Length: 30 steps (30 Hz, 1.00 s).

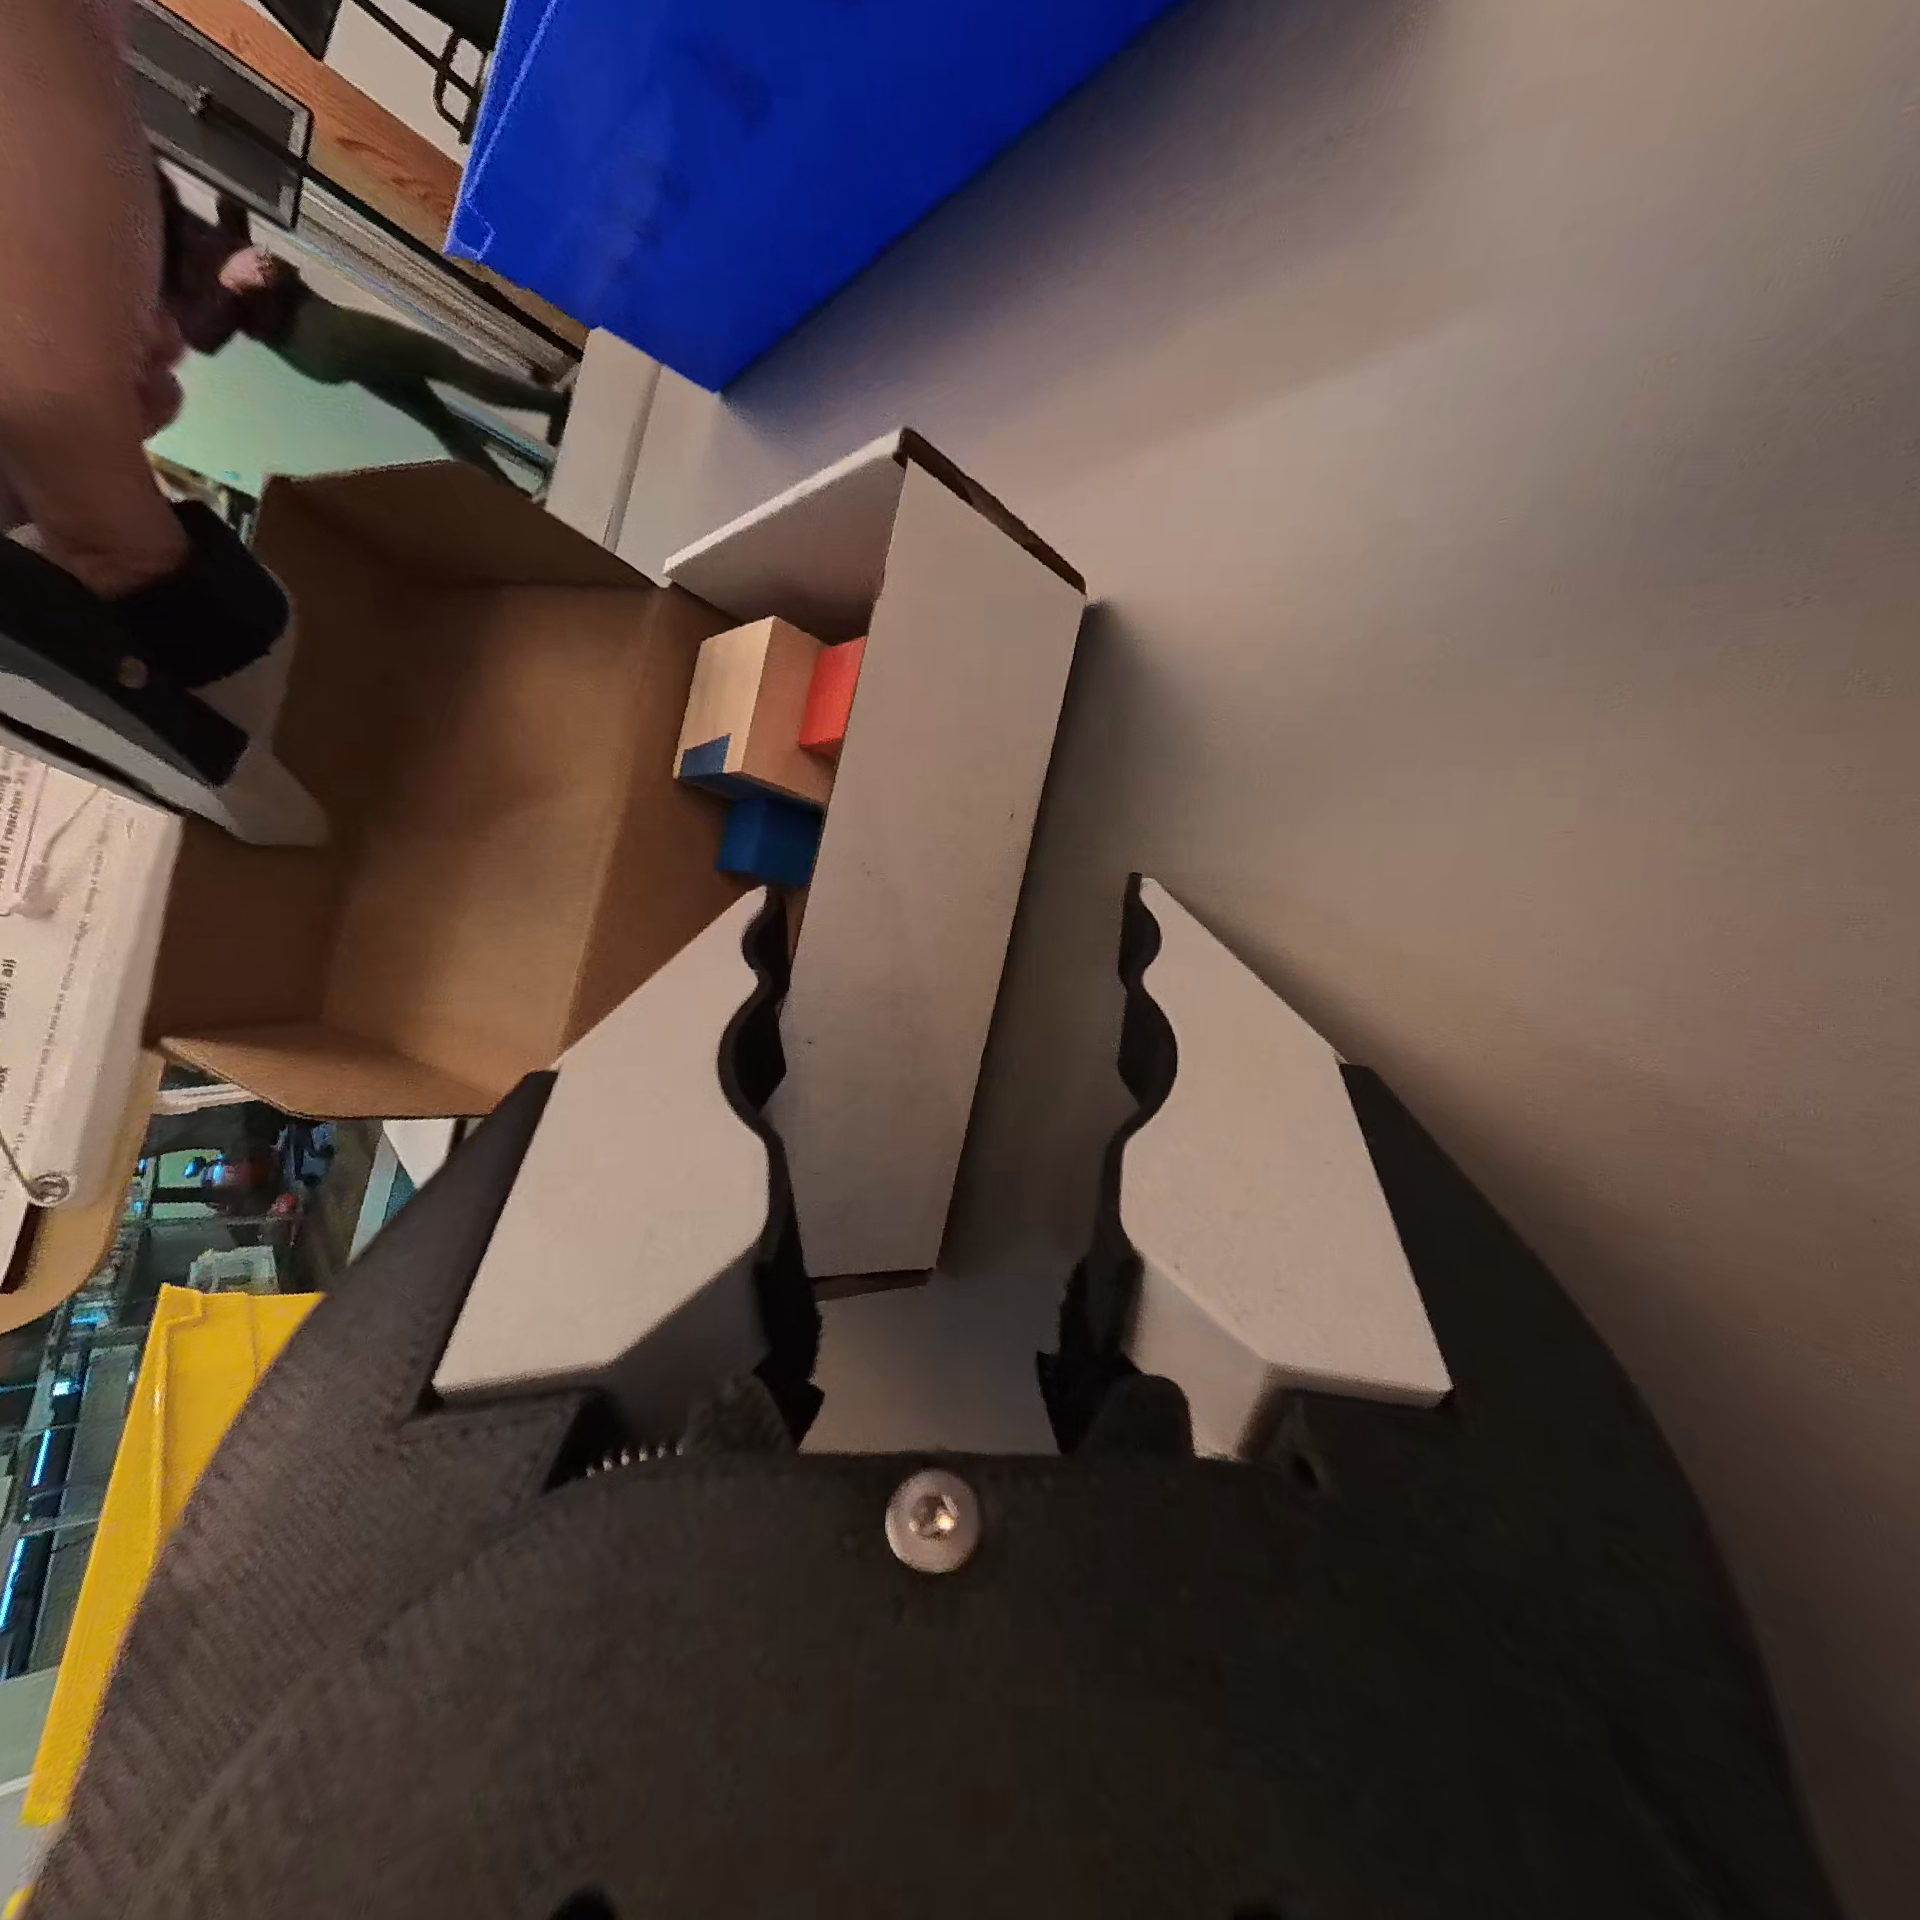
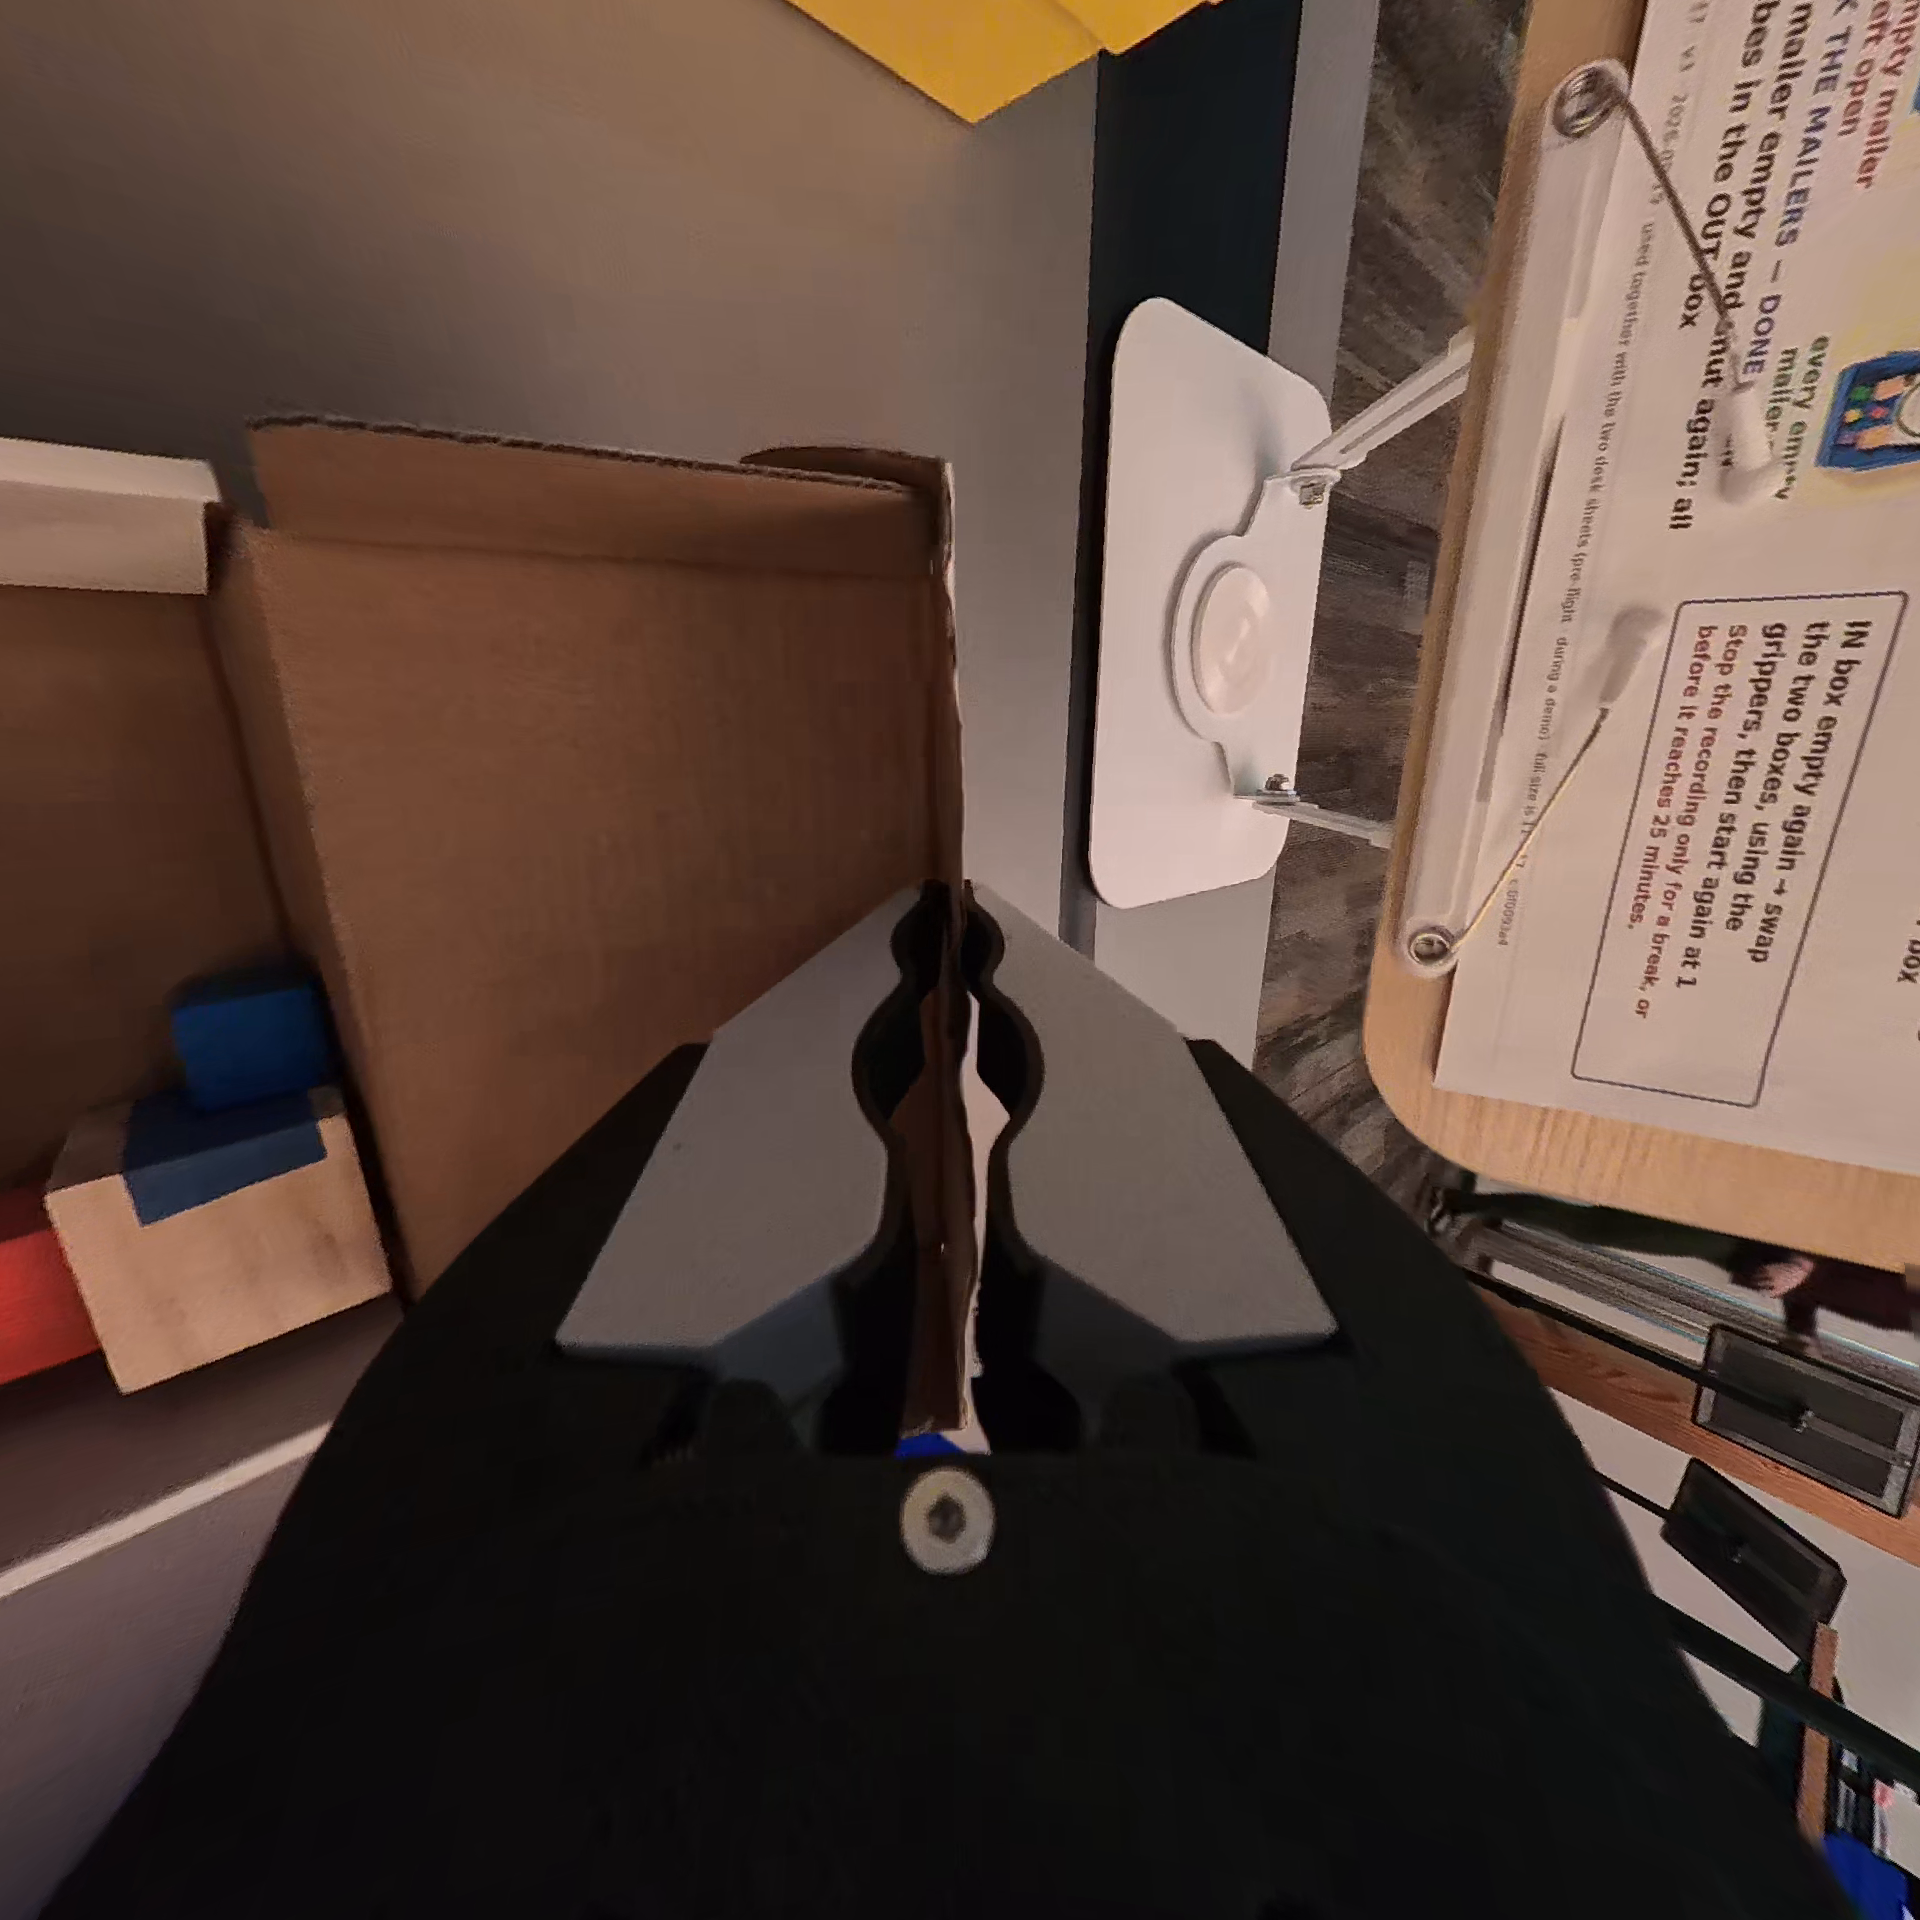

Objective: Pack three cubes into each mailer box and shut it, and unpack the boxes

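Note:
A white mailer box stands open on the grey table, its front wall (image 1: 914,935) upright and its brown lid (image 1: 468,779) raised. Inside lie a wooden cube with a blue patch (image 1: 758,707), a red cube (image 1: 836,691) and a blue cube (image 1: 764,842). My left gripper (image 1: 951,888) is open and straddles the front wall, one finger inside the box and one outside. My right gripper (image 2: 951,894) is shut on the lid's side edge (image 2: 623,779); it also shows in the left wrist view (image 1: 260,810). The right wrist view shows the wooden cube (image 2: 229,1268), blue cube (image 2: 249,1029) and red cube (image 2: 31,1288).
A blue bin (image 1: 727,156) stands at the table's far end, with another white box (image 1: 613,447) beside it. A yellow bin (image 1: 156,1455) is near my left gripper. A clipboard with a printed sheet (image 2: 1662,727) on a white stand (image 2: 1195,623) sits past the table edge. The wooden cube (image 2: 229,1268) lies some 8 centimetres from my left tips, 15 centimetres from my right tips.

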Each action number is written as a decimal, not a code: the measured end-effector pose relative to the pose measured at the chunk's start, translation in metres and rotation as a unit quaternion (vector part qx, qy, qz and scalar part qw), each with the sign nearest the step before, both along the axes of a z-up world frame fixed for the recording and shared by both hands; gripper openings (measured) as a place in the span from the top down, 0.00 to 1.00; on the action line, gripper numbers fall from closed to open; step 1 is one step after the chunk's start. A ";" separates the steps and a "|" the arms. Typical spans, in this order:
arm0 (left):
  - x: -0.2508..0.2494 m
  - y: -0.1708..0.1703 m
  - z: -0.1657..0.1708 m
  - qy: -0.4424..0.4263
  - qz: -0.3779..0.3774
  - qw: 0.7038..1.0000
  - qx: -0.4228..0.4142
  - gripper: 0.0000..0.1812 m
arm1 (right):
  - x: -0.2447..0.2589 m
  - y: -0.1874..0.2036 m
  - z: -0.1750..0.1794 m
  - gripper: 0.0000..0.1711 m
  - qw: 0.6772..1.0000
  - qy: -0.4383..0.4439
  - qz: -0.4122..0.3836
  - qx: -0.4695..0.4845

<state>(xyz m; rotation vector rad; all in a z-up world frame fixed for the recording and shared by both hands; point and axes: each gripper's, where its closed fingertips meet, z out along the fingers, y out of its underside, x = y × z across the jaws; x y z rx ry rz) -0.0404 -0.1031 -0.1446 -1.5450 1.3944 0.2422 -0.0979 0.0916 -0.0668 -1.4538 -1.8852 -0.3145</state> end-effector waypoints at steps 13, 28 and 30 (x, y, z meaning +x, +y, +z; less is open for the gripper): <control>-0.004 0.005 0.000 0.006 0.005 1.000 0.007 0.66 | -0.001 0.022 -0.045 0.92 0.999 -0.014 -0.020 -0.036; -0.002 0.012 0.000 0.019 0.010 0.999 0.028 0.69 | 0.027 -0.006 0.063 0.73 0.993 0.110 -0.009 0.036; -0.002 0.012 0.000 0.022 0.010 0.999 0.032 0.69 | 0.032 -0.043 0.062 0.77 0.992 0.127 0.019 -0.006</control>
